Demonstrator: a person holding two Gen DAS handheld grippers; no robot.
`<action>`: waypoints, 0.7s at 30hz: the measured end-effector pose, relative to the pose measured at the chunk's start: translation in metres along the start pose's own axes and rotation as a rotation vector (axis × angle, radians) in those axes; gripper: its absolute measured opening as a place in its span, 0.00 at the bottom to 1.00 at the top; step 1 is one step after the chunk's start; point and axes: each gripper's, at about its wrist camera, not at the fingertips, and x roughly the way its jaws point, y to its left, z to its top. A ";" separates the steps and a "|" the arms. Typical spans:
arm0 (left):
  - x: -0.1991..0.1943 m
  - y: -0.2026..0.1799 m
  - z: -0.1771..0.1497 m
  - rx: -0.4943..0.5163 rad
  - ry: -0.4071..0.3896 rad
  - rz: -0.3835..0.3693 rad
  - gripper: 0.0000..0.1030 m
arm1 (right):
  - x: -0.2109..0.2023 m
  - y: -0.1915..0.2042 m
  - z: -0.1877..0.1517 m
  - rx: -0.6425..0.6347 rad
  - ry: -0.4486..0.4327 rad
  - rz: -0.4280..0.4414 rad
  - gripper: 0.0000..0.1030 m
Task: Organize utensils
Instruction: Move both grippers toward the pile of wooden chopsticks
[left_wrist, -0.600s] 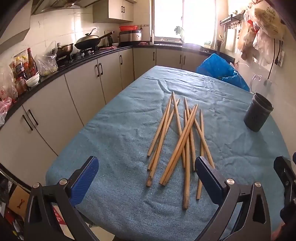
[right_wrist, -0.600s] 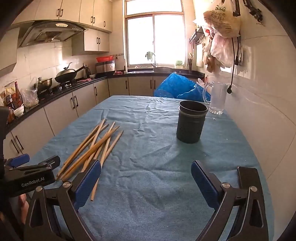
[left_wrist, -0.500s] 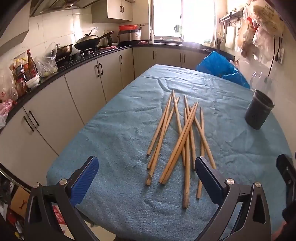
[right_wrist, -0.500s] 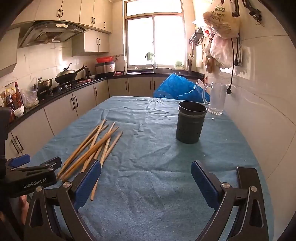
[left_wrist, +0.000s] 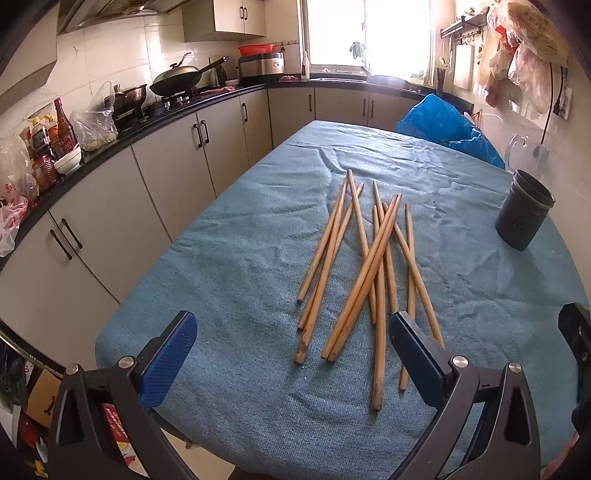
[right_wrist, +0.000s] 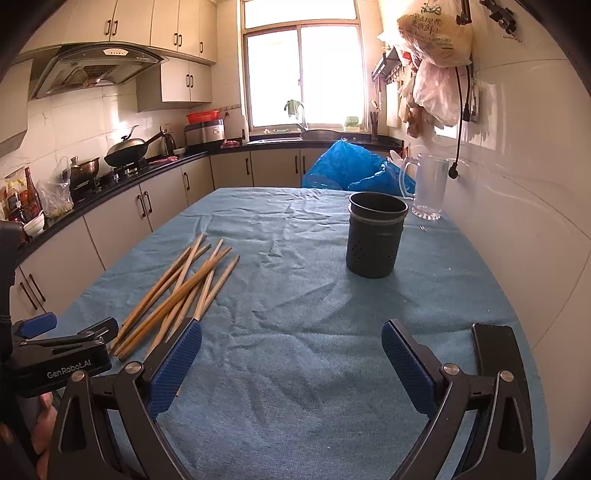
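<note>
Tablecloth (left_wrist: 229, 266): chopsticks (left_wrist: 365, 273) before hand-held gripper (left_wrist: 291, 354)

Bright, blown-out daylight from the window (right_wrist: 301, 77), sharp focus, strong fisheye bending, dark corners.

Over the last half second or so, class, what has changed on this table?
Very little. The left claw has eased slightly forward over the chopsticks; both claws stay wide open, holding nothing. The chopsticks pile, dark holder and right claw are unchanged.
</note>
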 end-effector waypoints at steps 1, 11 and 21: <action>0.001 0.000 0.000 -0.007 0.000 -0.007 1.00 | 0.000 0.000 0.000 0.001 0.002 0.001 0.97; 0.009 0.001 0.001 -0.010 0.000 -0.011 1.00 | 0.003 0.001 0.000 -0.004 0.013 -0.003 0.97; 0.012 -0.001 0.000 -0.013 -0.003 -0.016 1.00 | 0.006 0.000 0.000 0.003 0.025 -0.003 0.97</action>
